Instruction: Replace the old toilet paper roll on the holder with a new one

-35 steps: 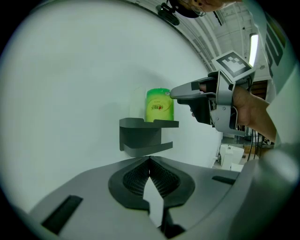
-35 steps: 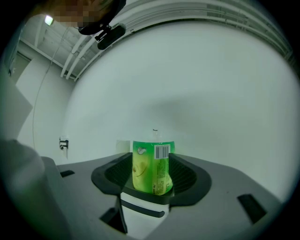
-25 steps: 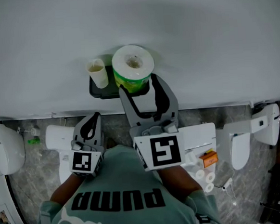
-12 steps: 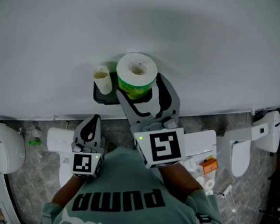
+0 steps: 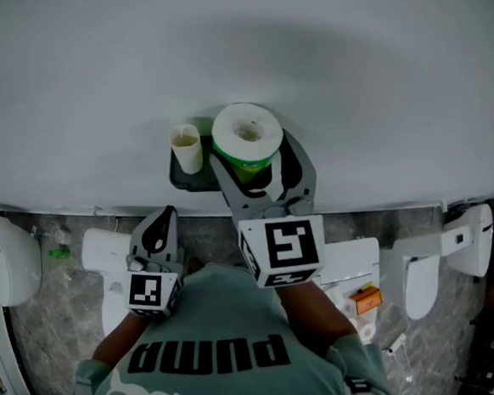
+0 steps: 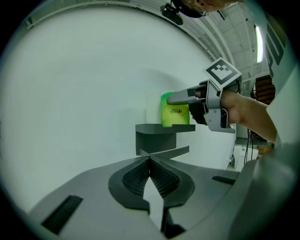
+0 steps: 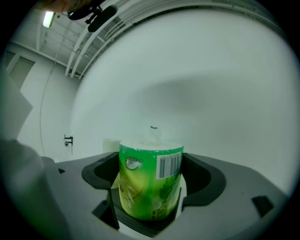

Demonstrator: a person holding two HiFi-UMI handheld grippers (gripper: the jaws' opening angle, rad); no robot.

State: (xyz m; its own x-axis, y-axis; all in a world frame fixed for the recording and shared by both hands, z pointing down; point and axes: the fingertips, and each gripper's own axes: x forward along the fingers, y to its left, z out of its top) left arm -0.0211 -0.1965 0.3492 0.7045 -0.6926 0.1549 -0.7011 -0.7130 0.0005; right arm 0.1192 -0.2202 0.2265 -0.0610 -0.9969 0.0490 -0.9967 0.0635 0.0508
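At the far left of the head view a white toilet [image 5: 5, 262] stood on the grey floor [image 5: 61, 318]. Next came the left gripper [image 5: 169, 212], low and short of the wall [image 5: 348, 74]. Its jaws were together, ribbed pads meeting at the tips with nothing between them. It pointed at the black shelf [image 5: 182, 179] fixed to the wall but stayed well apart from it.

On the left end of the shelf stood the core [image 5: 186, 146], a bare paper tube, upright, its open end facing up. Just beside it, to the right, stood the roll [image 5: 246, 133] in a green wrapper. Its long axis was vertical, the hollow end pointing up at the head camera and the flat bottom resting on the shelf. In the right gripper view its barcode faced the camera, on the right of the wrapper.

The right gripper [image 5: 252, 156] reached level to the shelf with one jaw on each side of the roll. Its jaws had just been opening and stood wide apart. The roll was between them, and dark gaps showed between the wrapper and the jaws' curved insides, so they did not clamp it. In the left gripper view this gripper came in from the right, one jaw running across the front of the roll's upper part, with a hand [image 6: 246, 112] behind it.

At the far right a second toilet [image 5: 443, 254] stood on the floor.
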